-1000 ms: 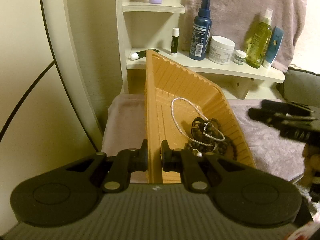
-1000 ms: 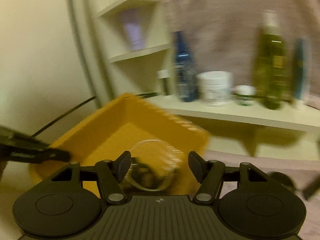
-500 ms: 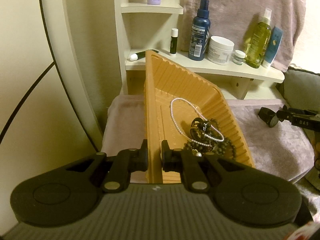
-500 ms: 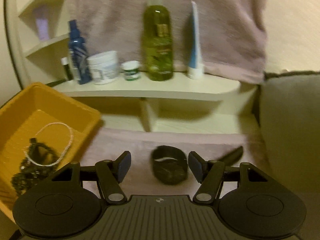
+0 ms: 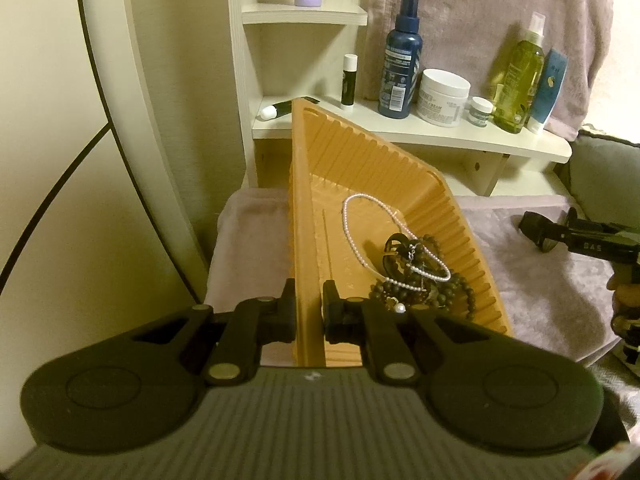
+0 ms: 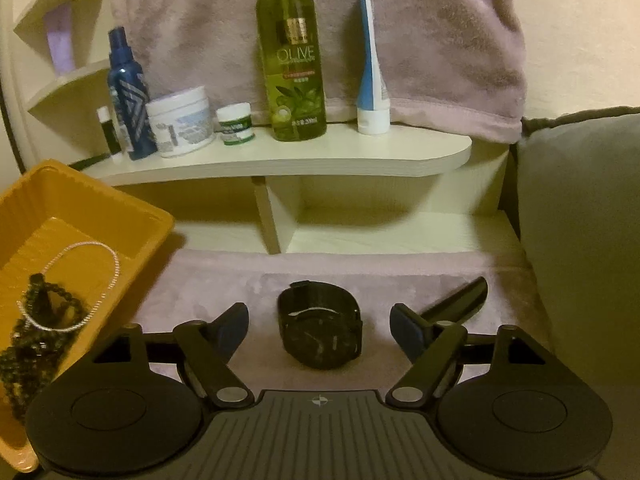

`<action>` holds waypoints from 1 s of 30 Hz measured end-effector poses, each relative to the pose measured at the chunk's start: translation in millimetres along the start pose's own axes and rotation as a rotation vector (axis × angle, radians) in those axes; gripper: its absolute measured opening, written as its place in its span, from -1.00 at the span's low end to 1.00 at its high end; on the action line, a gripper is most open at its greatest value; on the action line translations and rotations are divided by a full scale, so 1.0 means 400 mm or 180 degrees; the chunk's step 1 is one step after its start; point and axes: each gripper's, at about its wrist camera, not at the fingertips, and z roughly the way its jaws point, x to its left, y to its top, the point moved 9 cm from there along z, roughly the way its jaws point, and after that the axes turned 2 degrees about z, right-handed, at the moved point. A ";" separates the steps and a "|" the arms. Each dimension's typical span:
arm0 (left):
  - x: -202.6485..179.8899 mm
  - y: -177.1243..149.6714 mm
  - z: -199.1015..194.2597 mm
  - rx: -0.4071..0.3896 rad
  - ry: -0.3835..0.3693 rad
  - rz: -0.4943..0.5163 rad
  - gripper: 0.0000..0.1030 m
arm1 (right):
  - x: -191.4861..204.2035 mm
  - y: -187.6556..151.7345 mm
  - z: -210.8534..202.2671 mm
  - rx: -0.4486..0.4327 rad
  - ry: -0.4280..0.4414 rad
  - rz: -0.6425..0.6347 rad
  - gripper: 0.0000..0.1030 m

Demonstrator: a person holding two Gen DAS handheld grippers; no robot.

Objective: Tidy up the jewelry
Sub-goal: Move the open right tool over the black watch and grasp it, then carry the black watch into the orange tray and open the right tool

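Left wrist view: left gripper (image 5: 309,307) pinched tight on the near wall of the orange tray (image 5: 304,208), one finger outside, one inside, tray tilted up off the pink towel (image 5: 536,280). Inside the tray, a pearl necklace (image 5: 360,236) loops over a heap of dark bead strands (image 5: 424,292) bunched at the low corner; individual pieces in the heap hard to separate. To the right of the tray, right gripper (image 5: 560,236) enters at the frame edge, cut off, jaws unclear from here. Right wrist view: right gripper (image 6: 319,326) spread wide, jaws have just been opening, black watch (image 6: 320,324) lying on the towel between the fingers, pads not touching it. Tray (image 6: 132,220) sits left of the watch, partly cut off by the frame. A dark object behind the right finger is mostly hidden, can't identify.
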 end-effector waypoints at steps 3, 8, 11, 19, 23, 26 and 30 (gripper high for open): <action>0.002 -0.001 0.002 0.0007 0.0003 -0.0005 -0.80 | -0.004 -0.004 0.024 0.0026 -0.0003 0.0015 0.51; 0.006 -0.003 0.006 0.0018 -0.0005 -0.0023 -0.80 | -0.008 -0.017 0.063 0.0081 -0.0026 0.0009 0.51; 0.009 -0.004 0.008 0.0026 0.0002 -0.0027 -0.80 | -0.016 -0.023 0.076 0.0066 -0.0031 0.0072 0.51; 0.010 -0.005 0.008 0.0033 0.0009 -0.0024 -0.80 | -0.012 -0.031 0.075 0.0047 -0.0017 0.0079 -0.04; 0.011 -0.005 0.009 0.0033 0.0008 -0.0028 -0.80 | -0.002 -0.033 0.070 0.0056 -0.0057 0.0024 -0.07; 0.010 -0.005 0.008 0.0033 0.0008 -0.0026 -0.80 | 0.003 -0.037 0.060 0.0050 -0.0054 0.0024 -0.07; 0.011 -0.004 0.008 0.0030 0.0005 -0.0025 -0.80 | 0.006 -0.043 0.043 0.0032 -0.0083 0.0000 -0.08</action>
